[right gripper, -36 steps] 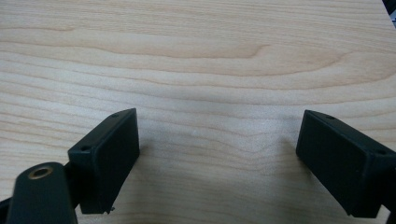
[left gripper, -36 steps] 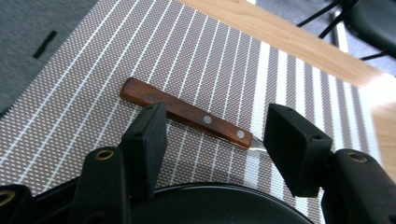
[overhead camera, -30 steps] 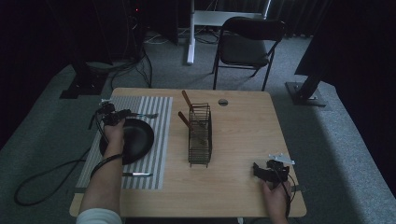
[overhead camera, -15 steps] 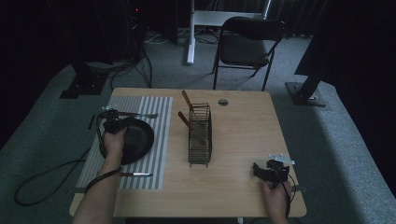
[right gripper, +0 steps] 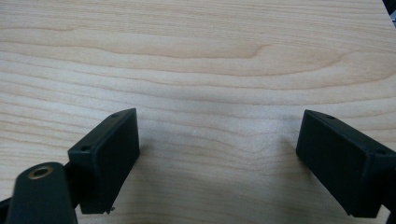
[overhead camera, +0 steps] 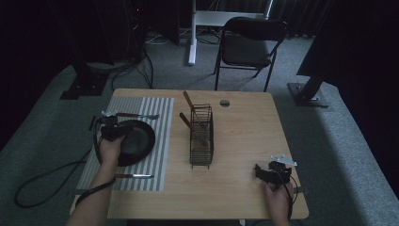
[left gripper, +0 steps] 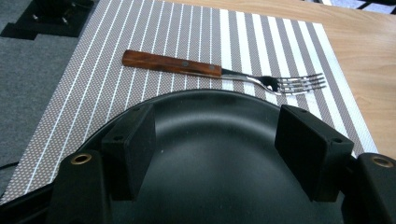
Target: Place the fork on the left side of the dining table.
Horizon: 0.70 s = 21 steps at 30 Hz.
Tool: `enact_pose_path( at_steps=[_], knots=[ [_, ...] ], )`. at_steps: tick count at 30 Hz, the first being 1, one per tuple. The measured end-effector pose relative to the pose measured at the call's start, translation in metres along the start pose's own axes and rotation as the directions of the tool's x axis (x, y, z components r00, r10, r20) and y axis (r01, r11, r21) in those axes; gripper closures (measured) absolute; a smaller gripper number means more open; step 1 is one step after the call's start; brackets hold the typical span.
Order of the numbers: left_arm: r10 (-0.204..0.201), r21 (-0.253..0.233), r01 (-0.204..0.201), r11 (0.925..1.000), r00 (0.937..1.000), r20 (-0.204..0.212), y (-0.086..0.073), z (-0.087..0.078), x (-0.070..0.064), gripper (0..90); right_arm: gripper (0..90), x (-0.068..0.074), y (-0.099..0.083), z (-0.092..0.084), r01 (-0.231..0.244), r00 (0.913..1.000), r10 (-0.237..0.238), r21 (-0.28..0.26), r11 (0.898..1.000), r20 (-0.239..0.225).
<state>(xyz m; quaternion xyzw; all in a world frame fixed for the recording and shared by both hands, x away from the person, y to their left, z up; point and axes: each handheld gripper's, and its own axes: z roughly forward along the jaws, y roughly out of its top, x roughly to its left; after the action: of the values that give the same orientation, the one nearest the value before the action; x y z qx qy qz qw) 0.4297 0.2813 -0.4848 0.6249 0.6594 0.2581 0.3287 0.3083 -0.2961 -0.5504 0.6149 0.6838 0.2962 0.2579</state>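
Observation:
A black plate lies on a striped placemat at the table's left. My left gripper hovers over the plate's far left rim, open, with nothing between its pads. In the left gripper view the open left gripper stands above the plate. Just beyond the rim lies a wooden-handled fork on the placemat. The fork lies across the mat's far part. My right gripper rests near the table's front right corner, open over bare wood.
A wire basket holding wooden-handled utensils stands mid-table. A knife lies on the mat's near end. A small round disc sits near the far edge. A chair stands behind the table.
My left gripper has drawn back from the fork toward the near side, over the plate, with its jaws unchanged. The right gripper has stayed put.

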Motion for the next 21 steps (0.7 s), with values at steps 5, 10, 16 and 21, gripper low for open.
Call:
enact_pose_path(
  at_steps=[5, 10, 16, 21],
  knots=[
    [0.039, -0.003, -0.038, 0.9993, 0.9992, 0.009, -0.006, -0.008, -0.001, 29.6, 12.9, 0.0, 0.0, 0.0, 0.0, 1.0, 0.0, 0.0, 1.0, 0.0],
    [0.035, -0.042, -0.034, 0.9985, 0.9986, 0.039, -0.015, -0.021, 0.001, 29.6, 12.9, 0.0, 0.0, 0.0, 0.0, 1.0, 0.0, 0.0, 1.0, 0.0],
    [0.056, -0.04, -0.053, 0.9978, 0.9966, 0.061, -0.029, -0.032, 0.005, 29.6, 12.9, 0.0, 0.0, 0.0, 0.0, 1.0, 0.0, 0.0, 1.0, 0.0],
    [0.066, -0.05, -0.062, 0.9968, 0.9954, 0.07, -0.037, -0.041, 0.008, 29.6, 12.9, 0.0, 0.0, 0.0, 0.0, 1.0, 0.0, 0.0, 1.0, 0.0]
  ],
)
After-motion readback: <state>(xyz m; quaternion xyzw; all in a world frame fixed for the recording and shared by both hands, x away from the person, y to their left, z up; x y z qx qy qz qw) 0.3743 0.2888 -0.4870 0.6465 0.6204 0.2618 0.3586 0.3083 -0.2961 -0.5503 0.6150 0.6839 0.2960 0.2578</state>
